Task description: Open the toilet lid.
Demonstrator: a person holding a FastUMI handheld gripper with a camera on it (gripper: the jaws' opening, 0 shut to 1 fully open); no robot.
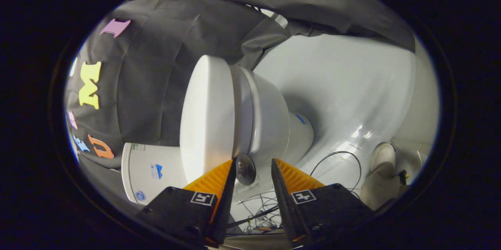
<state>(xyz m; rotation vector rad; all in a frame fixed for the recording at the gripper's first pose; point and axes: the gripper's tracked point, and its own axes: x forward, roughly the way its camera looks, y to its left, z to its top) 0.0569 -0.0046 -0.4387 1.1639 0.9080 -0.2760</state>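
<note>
Gripper [253, 164] fingers parted, gripping nothing | toilet lid [206, 119] closed, just ahead, long axis along fingers

The gripper [253, 164], its 2 fingers spread apart, points at a white toilet [250, 117] whose closed lid [205, 117] lies just beyond the fingertips, with a dark round knob [245, 168] between them near the lid's rim.

A person's shoe [382, 156] stands on the floor [352, 93] well apart from the toilet.

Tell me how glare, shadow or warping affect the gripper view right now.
Gripper view: fisheye warping bends the toilet lid and floor; glare streaks the floor near a shoe; the bowl throws a soft shadow; the open gripper looks sharp.
</note>
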